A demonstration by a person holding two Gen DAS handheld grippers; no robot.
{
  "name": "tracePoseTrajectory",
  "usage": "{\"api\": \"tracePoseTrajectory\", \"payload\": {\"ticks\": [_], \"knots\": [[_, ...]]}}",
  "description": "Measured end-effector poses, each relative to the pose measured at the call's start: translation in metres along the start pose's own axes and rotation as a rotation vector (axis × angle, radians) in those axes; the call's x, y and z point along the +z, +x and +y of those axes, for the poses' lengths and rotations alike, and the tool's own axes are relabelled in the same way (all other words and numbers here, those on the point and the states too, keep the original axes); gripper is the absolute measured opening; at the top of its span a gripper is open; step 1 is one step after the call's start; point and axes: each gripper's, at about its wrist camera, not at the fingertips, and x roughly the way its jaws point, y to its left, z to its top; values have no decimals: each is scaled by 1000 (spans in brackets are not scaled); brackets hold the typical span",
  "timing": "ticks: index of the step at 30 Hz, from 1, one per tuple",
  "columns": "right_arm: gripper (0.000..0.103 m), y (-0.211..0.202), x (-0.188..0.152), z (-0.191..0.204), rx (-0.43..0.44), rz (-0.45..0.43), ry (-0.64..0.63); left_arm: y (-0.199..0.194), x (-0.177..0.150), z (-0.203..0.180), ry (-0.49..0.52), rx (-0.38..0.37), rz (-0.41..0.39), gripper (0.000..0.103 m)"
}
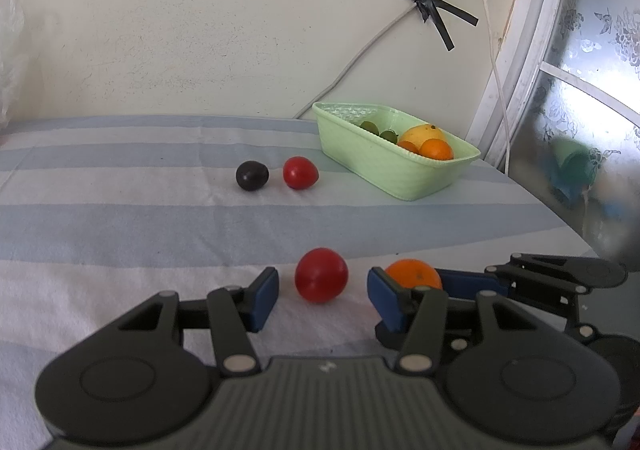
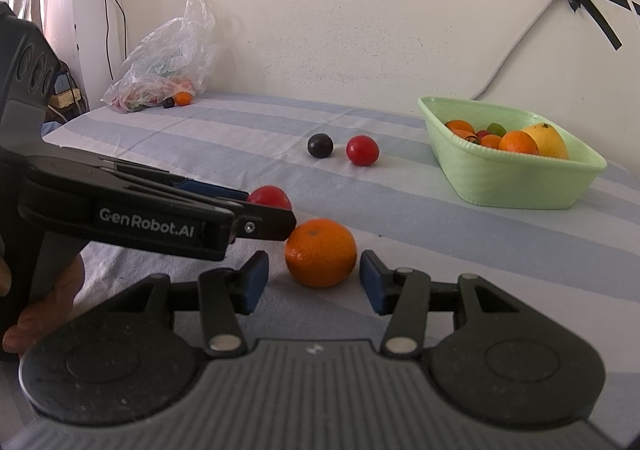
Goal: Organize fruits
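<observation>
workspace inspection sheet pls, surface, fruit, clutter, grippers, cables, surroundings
surface: striped cloth, flat, no spills seen
job's things: green basket holds oranges and a yellow fruit; near red fruit, orange, far red fruit and dark plum lie loose
clutter: plastic bag with fruit at far corner
grippers: left gripper open around near red fruit; right gripper open around orange
cables: grey cable taped to wall
surroundings: window right of basket

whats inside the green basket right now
In the green basket: a yellow fruit, several oranges, a green fruit and something small and red. The wall hides whatever lies beneath.
</observation>
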Motion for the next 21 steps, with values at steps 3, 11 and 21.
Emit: {"api": "tracePoseTrajectory", "payload": {"ticks": [3,11,21], "knots": [[52,0,0,0,0,-2,0,0,0,0,-3,-1,-1,45],[40,-3,-1,-2,-22,-25,5,-1,0,0,1,0,1,31],[39,-15,23,-39,-82,-140,29,4,54,-7,-24,-94,-55,30]]}}
